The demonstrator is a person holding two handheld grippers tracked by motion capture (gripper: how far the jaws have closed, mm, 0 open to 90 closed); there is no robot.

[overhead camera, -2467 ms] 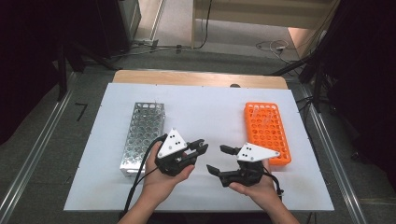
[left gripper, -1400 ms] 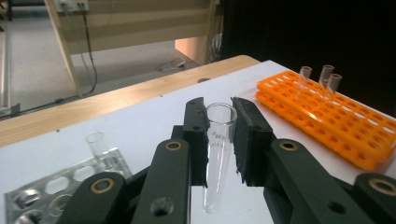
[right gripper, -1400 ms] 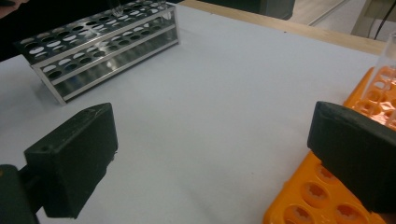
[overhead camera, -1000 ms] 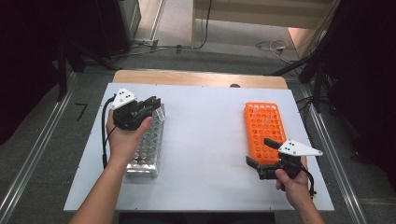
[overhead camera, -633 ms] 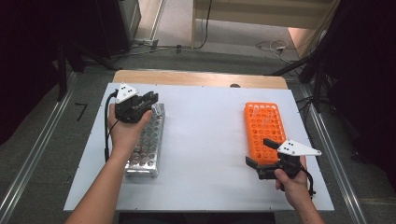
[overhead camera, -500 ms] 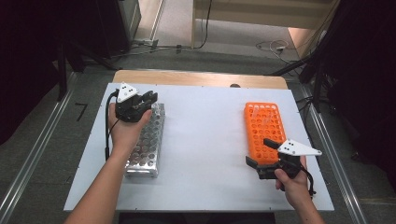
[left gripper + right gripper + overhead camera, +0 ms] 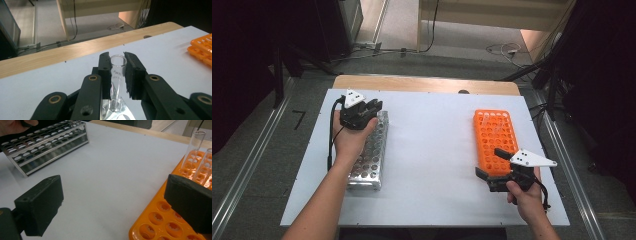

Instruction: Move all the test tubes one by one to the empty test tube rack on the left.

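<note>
Over metal rack (image 7: 369, 150) | left claw (image 7: 117, 68) pinches glass tube (image 7: 117, 72) | right claw (image 7: 492, 162) agape, empty, straddling orange rack (image 7: 494, 135)

shiny metal rack (image 7: 369, 150), orange plastic rack (image 7: 495, 135)

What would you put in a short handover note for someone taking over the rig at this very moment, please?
Left gripper: jaws either side of a clear glass tube standing in the far end of the metal rack; firm contact unclear.
Right gripper: open, empty, at the near end of the orange rack.
Orange rack already holds at least two tubes.
Likely left: lift this tube and move it across.
</note>
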